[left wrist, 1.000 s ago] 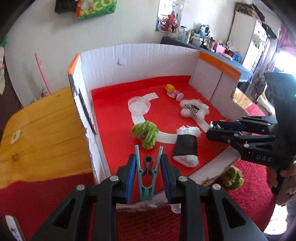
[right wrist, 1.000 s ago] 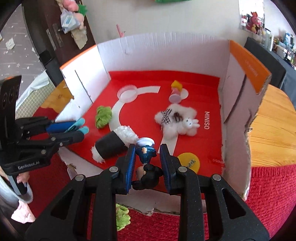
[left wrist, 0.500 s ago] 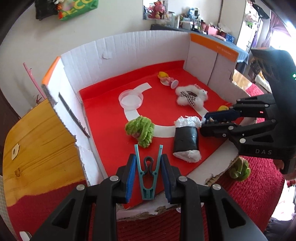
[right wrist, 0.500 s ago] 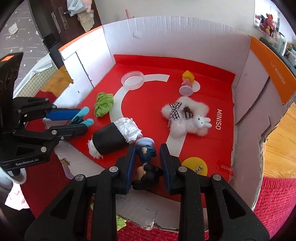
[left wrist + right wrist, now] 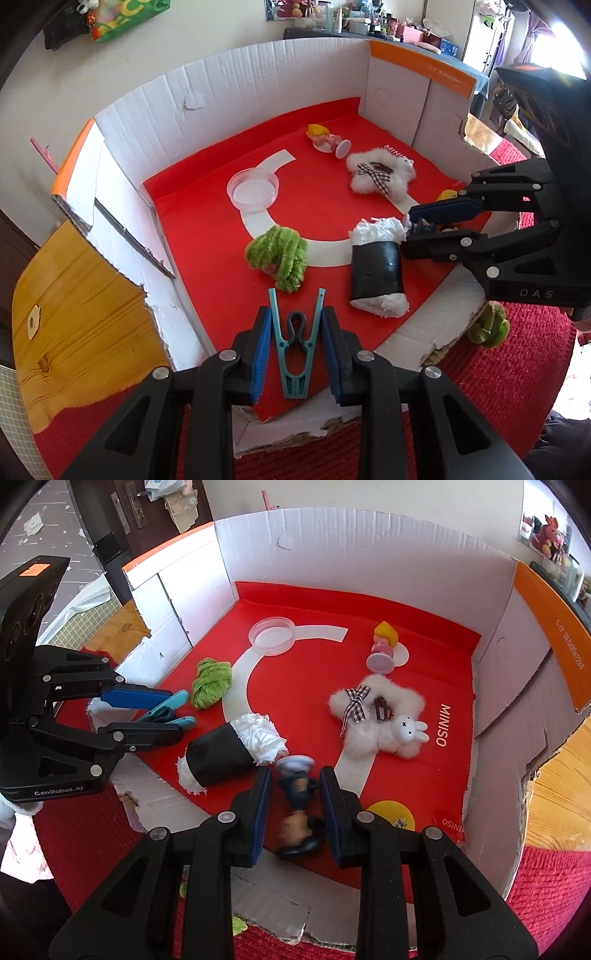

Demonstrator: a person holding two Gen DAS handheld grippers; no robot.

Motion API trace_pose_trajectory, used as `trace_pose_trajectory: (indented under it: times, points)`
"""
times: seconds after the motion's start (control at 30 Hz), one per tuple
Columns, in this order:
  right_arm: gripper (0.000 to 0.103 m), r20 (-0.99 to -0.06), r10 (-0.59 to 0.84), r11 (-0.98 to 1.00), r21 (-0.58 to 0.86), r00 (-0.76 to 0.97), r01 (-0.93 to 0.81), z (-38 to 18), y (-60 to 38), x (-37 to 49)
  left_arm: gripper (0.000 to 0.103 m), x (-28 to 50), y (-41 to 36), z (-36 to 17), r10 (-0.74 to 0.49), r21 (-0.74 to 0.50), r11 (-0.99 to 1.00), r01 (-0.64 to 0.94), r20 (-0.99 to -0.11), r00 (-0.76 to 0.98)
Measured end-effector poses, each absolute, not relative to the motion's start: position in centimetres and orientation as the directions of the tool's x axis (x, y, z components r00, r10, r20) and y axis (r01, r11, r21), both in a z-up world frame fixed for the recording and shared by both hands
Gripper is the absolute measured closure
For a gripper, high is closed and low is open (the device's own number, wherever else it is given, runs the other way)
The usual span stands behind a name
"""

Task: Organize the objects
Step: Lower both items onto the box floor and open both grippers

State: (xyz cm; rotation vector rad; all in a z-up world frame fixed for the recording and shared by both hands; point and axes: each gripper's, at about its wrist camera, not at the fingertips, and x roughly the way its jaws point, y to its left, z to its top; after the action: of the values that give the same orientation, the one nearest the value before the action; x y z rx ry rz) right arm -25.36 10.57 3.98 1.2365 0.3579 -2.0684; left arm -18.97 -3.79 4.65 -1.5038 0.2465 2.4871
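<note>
My left gripper (image 5: 295,314) is shut on a teal clothespin (image 5: 295,354), held over the near edge of a cardboard box (image 5: 258,81) with a red floor. In the right wrist view the left gripper (image 5: 175,716) pokes in from the left, the clothespin (image 5: 173,703) between its pads. My right gripper (image 5: 295,775) is shut on a small figurine (image 5: 297,794) with dark blue clothes and black hair, blurred here. From the left wrist view the right gripper (image 5: 408,232) hovers at the box's right side, just beside a black-and-white roll (image 5: 376,273).
On the red floor lie a green yarn bundle (image 5: 280,254), a clear round lid (image 5: 253,187), a white fluffy star with a bunny (image 5: 376,716) and a yellow-haired pink doll (image 5: 384,648). Another green bundle (image 5: 487,325) lies outside on the red rug. A wooden tabletop (image 5: 74,314) is at left.
Both views have tilted and rolled a little, showing more of the box floor. The right gripper sits closer to the black-and-white roll. Both grips are unchanged.
</note>
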Motion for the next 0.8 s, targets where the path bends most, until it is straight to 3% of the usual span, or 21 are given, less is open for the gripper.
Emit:
trace_pose_trajectory:
  times: [0.53,0.63,0.67,0.7,0.73,0.8]
  points:
    - [0.076,-0.852,-0.423,-0.724,0.114,-0.308,0.680,3.90,10.49,-25.40,0.067,-18.96,-3.70,4.60,0.111,0.022,-0.959,-0.283,-0.888,-0.447]
    - [0.072,-0.851,-0.421,-0.728,0.109,-0.315,0.677,4.01,10.67,-25.40,0.062,-18.89,-3.68,4.64,0.114,0.020,-0.959,-0.283,-0.886,-0.449]
    - [0.065,-0.849,-0.423,-0.727,0.111,-0.315,0.678,4.08,10.74,-25.38,0.061,-18.87,-3.68,4.65,0.113,0.021,-0.959,-0.282,-0.885,-0.452]
    - [0.051,-0.845,-0.429,-0.726,0.113,-0.318,0.678,4.19,10.84,-25.31,0.061,-18.85,-3.69,4.67,0.112,0.022,-0.960,-0.279,-0.883,-0.455]
    - [0.045,-0.842,-0.432,-0.726,0.112,-0.324,0.678,4.28,10.92,-25.26,0.061,-18.85,-3.72,4.68,0.112,0.021,-0.961,-0.277,-0.883,-0.456]
    - [0.044,-0.836,-0.432,-0.726,0.100,-0.338,0.681,4.49,10.99,-25.06,0.061,-18.86,-3.83,4.76,0.115,0.016,-0.962,-0.271,-0.881,-0.459]
